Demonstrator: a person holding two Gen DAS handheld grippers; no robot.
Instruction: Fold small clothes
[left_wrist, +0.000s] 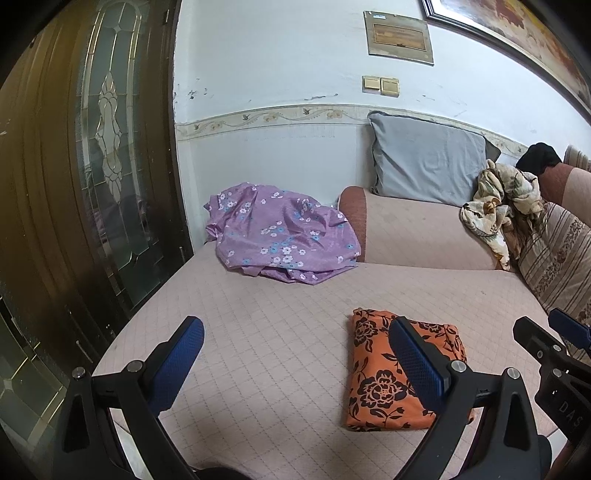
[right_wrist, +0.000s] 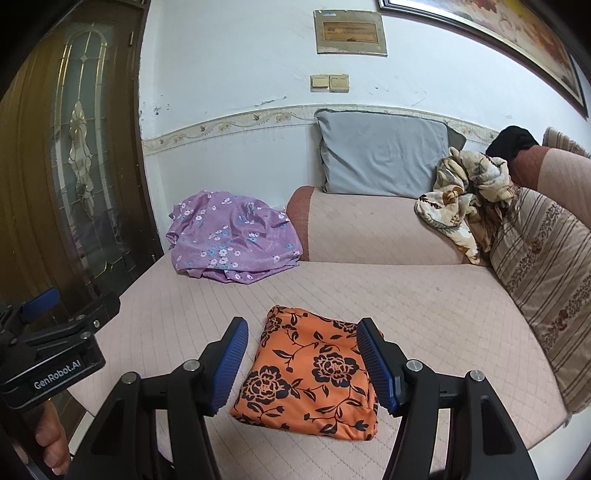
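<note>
The orange cloth (right_wrist: 308, 373) with black flowers is folded into a neat flat square. It lies on the pink bed cover (right_wrist: 424, 295), at about 6 o'clock in the right view, close to the near edge. It looks done, so I think it was put there to stay out of the way of the next piece.

The right tongs (right_wrist: 301, 363) hang just above it with the blue pads (right_wrist: 376, 363) spread wide. The cloth shows in the gap between them, but the pads do not squeeze it, so nothing is held. The left tongs (left_wrist: 295, 363) are wide too and hold nothing. They hover over bare cover, with the orange cloth at their 3 o'clock side.

At 11 o'clock, well apart, a purple cloth (right_wrist: 232, 240) with little flowers lies in a loose heap by the door (right_wrist: 74, 166). It is not folded, so I think it is next. At 2 o'clock a cream flowered cloth (right_wrist: 465, 199) is bunched up on the sofa arm beside a striped cushion (right_wrist: 543, 273). A grey pillow (right_wrist: 384, 155) leans on the wall (right_wrist: 229, 74) at 12 o'clock.

The side of the left tongs, seen in the right view, says "GenRobot.AI" (right_wrist: 57, 374). In the left view the other tool shows the letters "DAS" (left_wrist: 570, 413). The picture (right_wrist: 351, 33) on the wall is too small to read.
</note>
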